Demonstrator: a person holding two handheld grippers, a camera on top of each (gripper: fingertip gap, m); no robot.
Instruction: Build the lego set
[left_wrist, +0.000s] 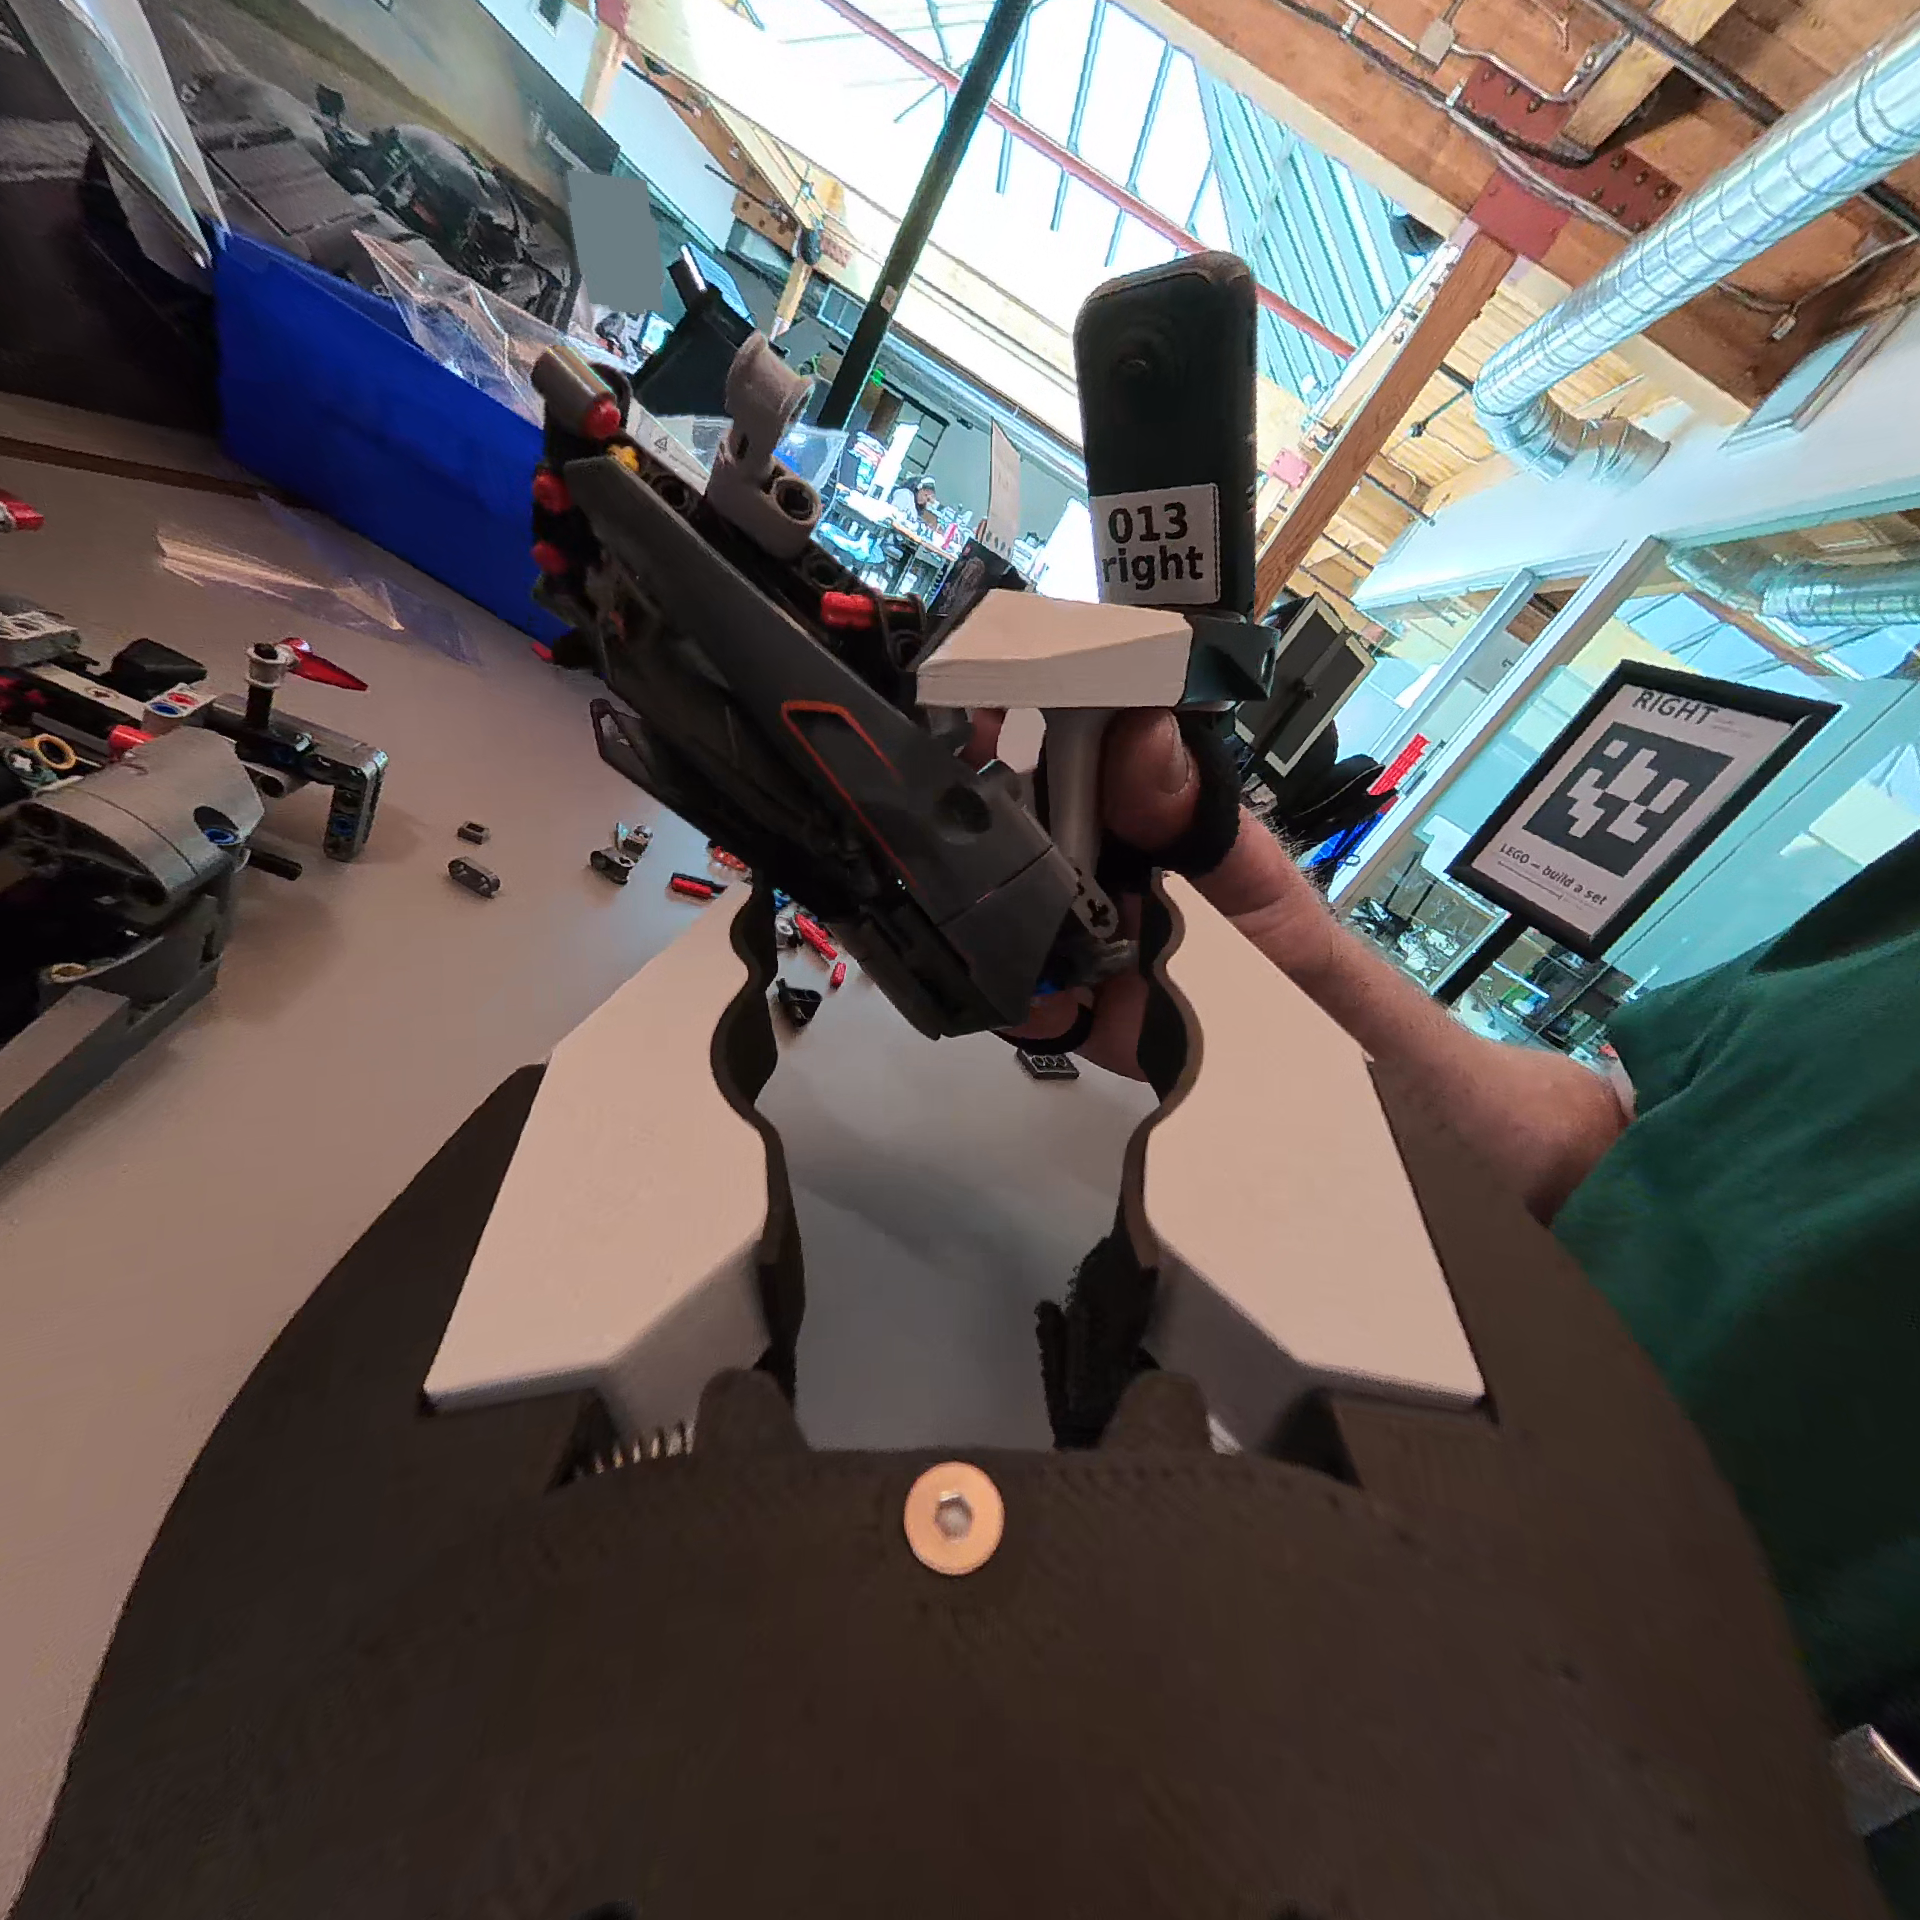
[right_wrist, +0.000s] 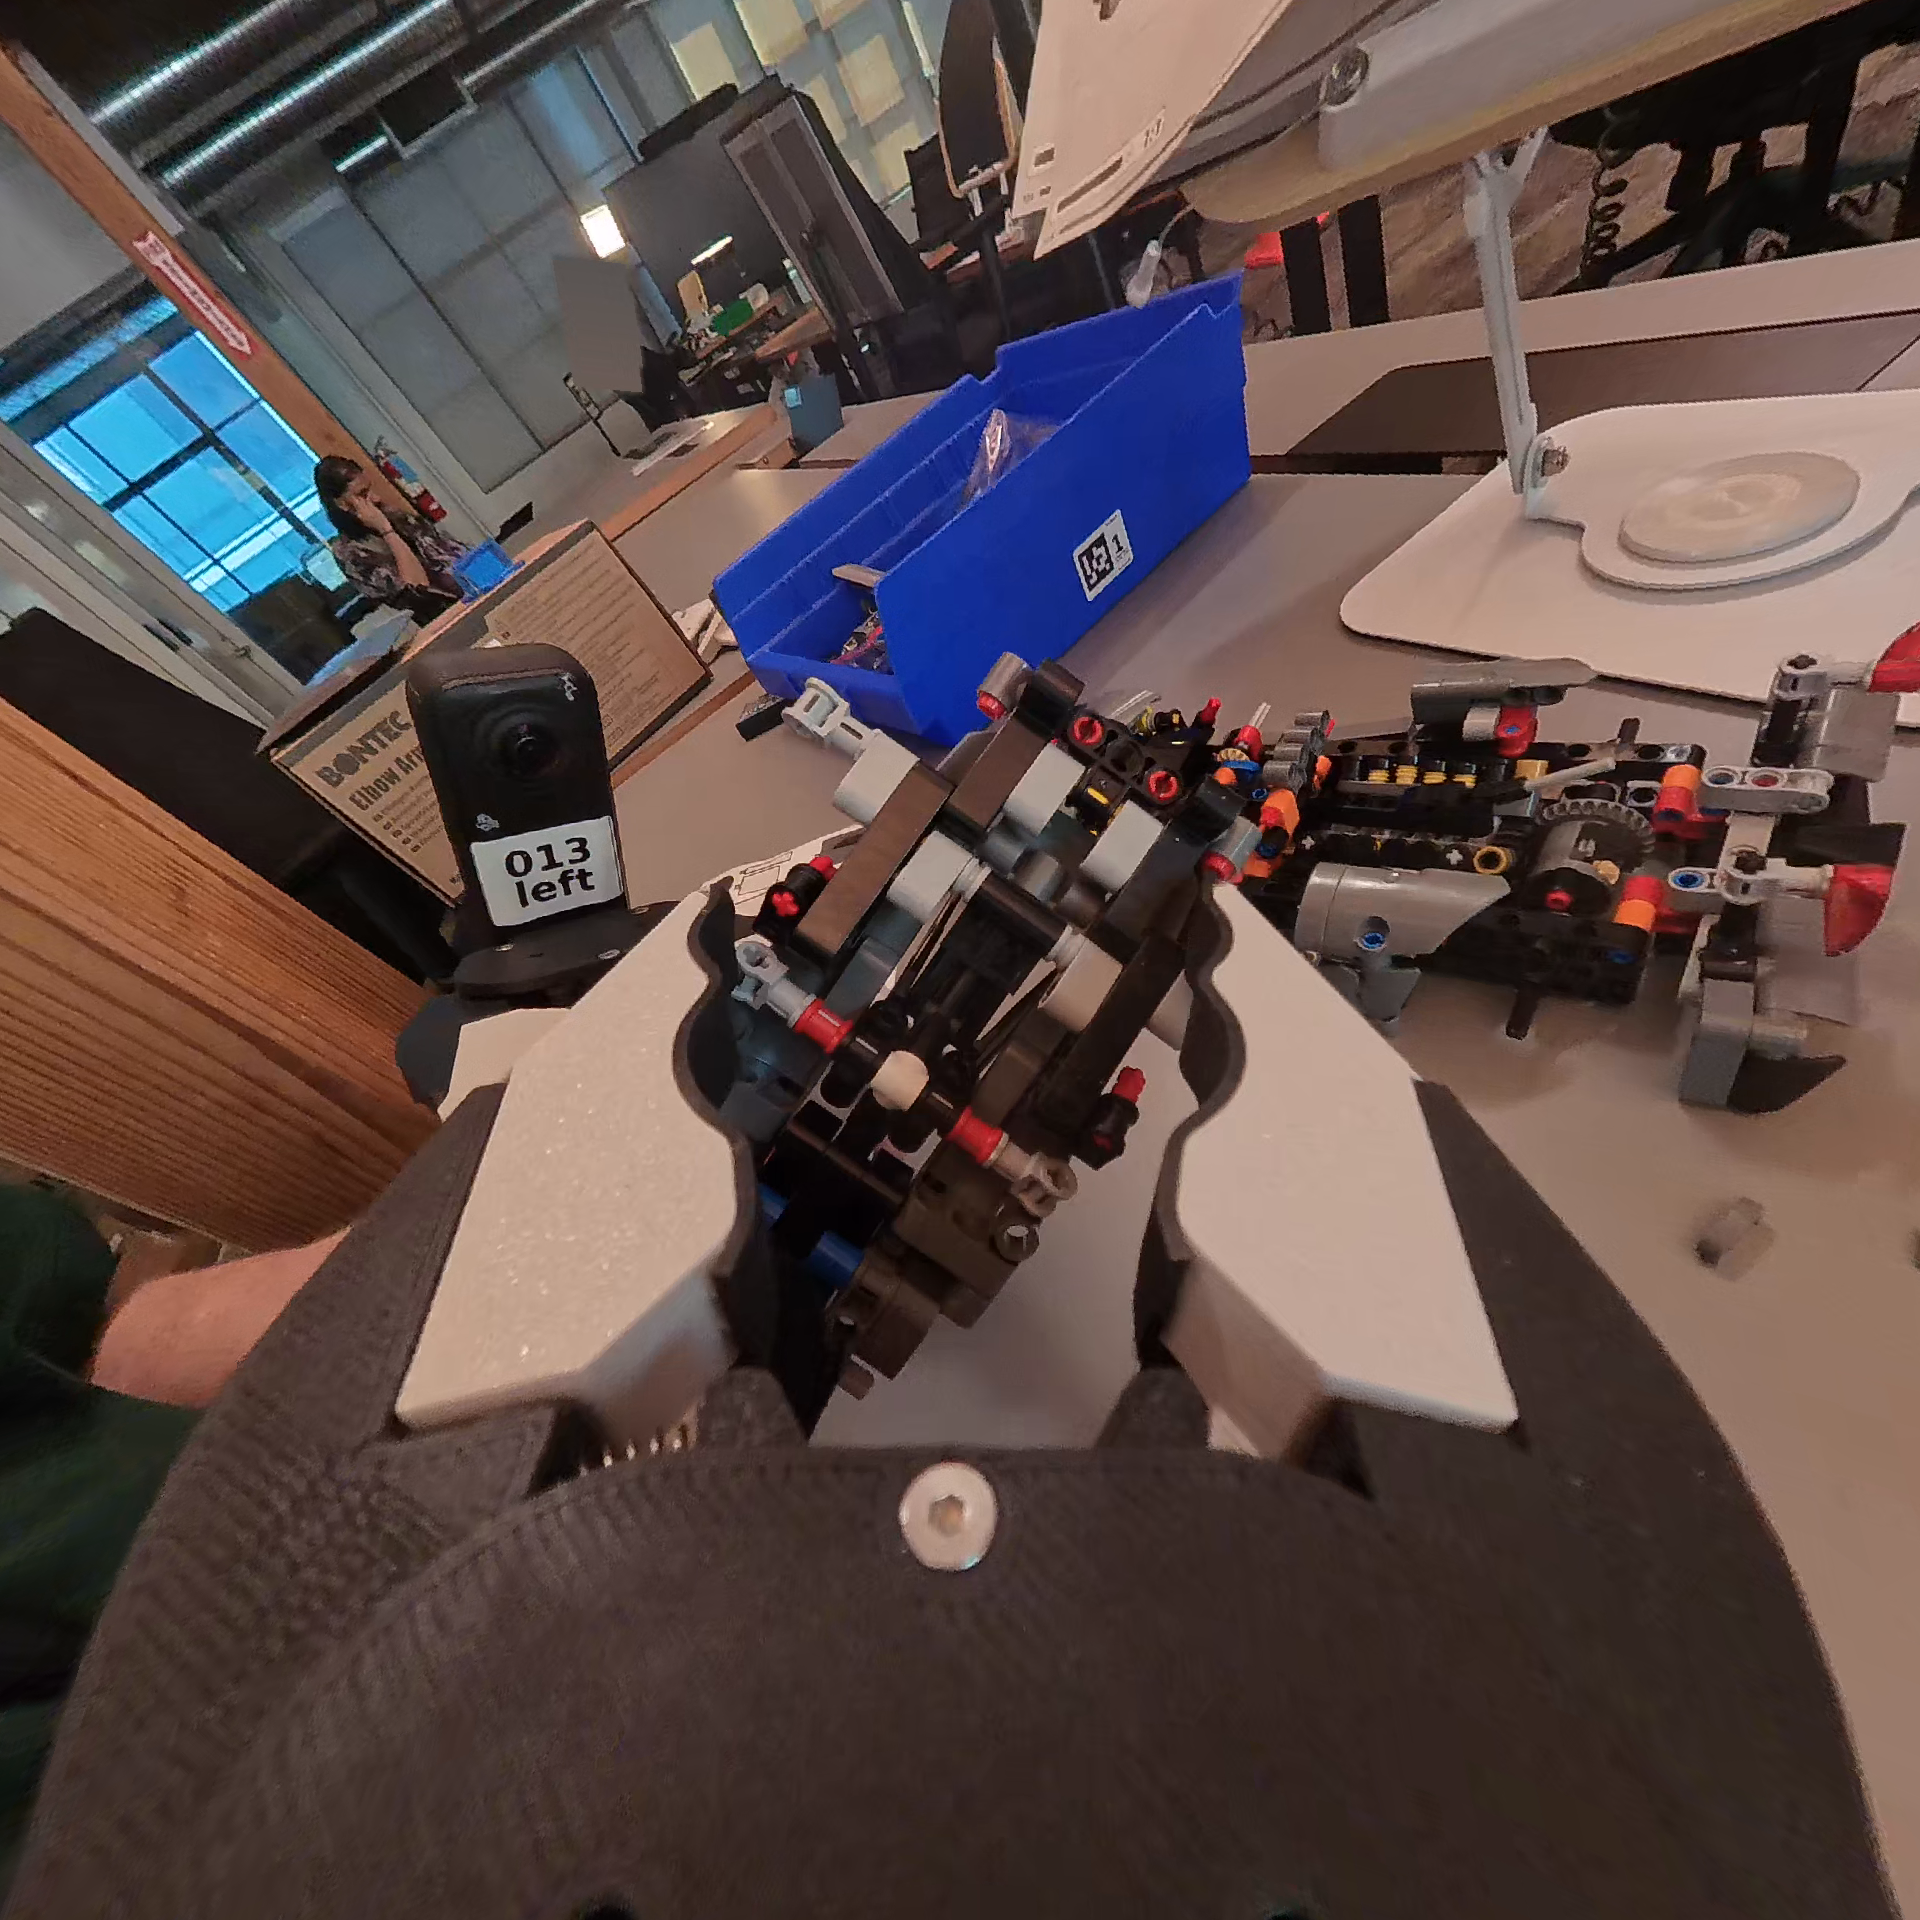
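The grey counter (right_wrist: 1558, 1299) carries a half-built lego chassis (right_wrist: 1558, 831) beside a blue bin (right_wrist: 987, 540). The right tongs (right_wrist: 961, 1039) clamp a dark lego sub-assembly (right_wrist: 966, 987) held above the counter. The left tongs (left_wrist: 961, 997) stand wide, empty.

each gripper is built alike: a dark, ribbed plastic body with one silver hex screw (left_wrist: 953, 1518) at its middle, and two white angular fingers (left_wrist: 613, 1195) lined with wavy black pads. a black camera (right_wrist: 516, 774) with a white sticker stands on the left gripper (right_wrist: 582, 1039). the right gripper (left_wrist: 1060, 675) carries the same. the person wears a green sleeve (left_wrist: 1766, 1195).
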